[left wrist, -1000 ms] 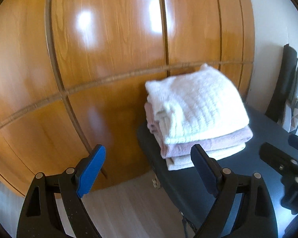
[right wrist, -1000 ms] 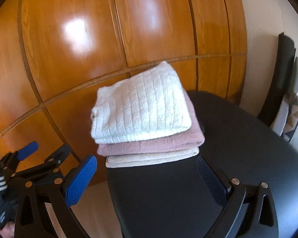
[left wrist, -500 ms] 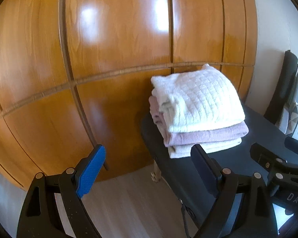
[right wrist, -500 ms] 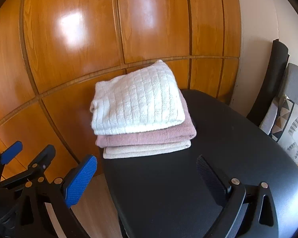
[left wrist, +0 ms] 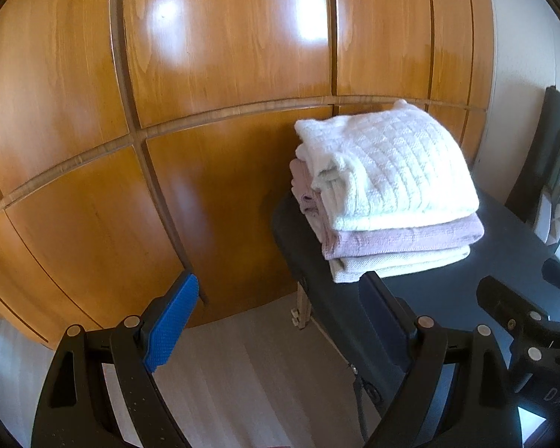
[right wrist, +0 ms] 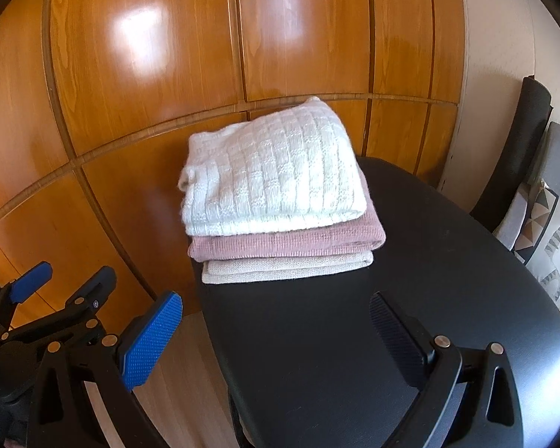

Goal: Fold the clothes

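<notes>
Three folded knits lie stacked at the far left end of a black table [right wrist: 410, 261]: a white sweater [right wrist: 276, 183] on top, a pink one [right wrist: 287, 244] under it, a beige one [right wrist: 280, 267] at the bottom. The same stack appears in the left wrist view, with the white sweater [left wrist: 388, 171] uppermost and the table [left wrist: 504, 246] beneath. My left gripper [left wrist: 280, 317] is open and empty, hanging off the table's left side above the floor. My right gripper [right wrist: 276, 326] is open and empty, over the table's near part, short of the stack.
Glossy wooden wardrobe doors [right wrist: 160, 74] rise right behind the table. A black chair back [right wrist: 519, 142] and a patterned cushion [right wrist: 552, 246] stand at the right. Light wood floor [left wrist: 242, 380] lies left of the table. The left gripper also shows at the right wrist view's lower left edge.
Both grippers have drawn back from the stack, which looks smaller and farther away. Both stay open. The stack has not moved.
</notes>
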### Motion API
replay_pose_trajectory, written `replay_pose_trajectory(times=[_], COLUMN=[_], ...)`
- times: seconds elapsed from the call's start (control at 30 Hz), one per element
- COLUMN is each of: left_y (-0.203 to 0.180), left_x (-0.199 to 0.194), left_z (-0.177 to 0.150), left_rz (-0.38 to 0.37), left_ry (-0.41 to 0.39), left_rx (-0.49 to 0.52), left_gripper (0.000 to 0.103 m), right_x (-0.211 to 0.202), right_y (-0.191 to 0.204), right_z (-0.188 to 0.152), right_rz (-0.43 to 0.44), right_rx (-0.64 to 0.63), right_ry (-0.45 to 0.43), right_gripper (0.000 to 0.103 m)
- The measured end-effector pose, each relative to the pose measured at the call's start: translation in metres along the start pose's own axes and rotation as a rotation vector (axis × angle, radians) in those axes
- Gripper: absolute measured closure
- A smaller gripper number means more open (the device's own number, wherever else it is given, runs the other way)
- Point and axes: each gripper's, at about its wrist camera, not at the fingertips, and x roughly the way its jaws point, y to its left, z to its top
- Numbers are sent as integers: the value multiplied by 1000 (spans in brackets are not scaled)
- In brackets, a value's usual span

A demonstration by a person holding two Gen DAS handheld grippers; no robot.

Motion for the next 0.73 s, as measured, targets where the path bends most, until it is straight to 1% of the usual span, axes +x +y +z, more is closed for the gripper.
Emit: replay_pose_trajectory(times=[0.17, 0.33, 0.43, 0.57, 0.67, 0.73], left_y=[0, 1, -2, -9, -8, -8], left_x=[1, -2, -4, -9, -12, -12], left_z=[-1, 0, 1, 1, -1, -1], left_rz=[1, 9, 52, 108, 87, 78], left_ry=[2, -17, -30, -76, -101, -99], left_rx=[7, 0, 20, 60, 56, 56], left_gripper=[13, 13, 13, 13, 15, 15], right_x=[4, 5, 6, 7, 7, 7], right_y=[-2, -1, 1, -1, -4, -6], right_z=[-1, -1, 0, -1, -2, -1], right_rz=[-1, 4, 4, 2, 4, 6], right_rx=[5, 4, 0, 4, 19, 29], right_ry=[7, 4, 4, 7, 8, 6], right_gripper=[0, 0, 0, 0, 0, 0])
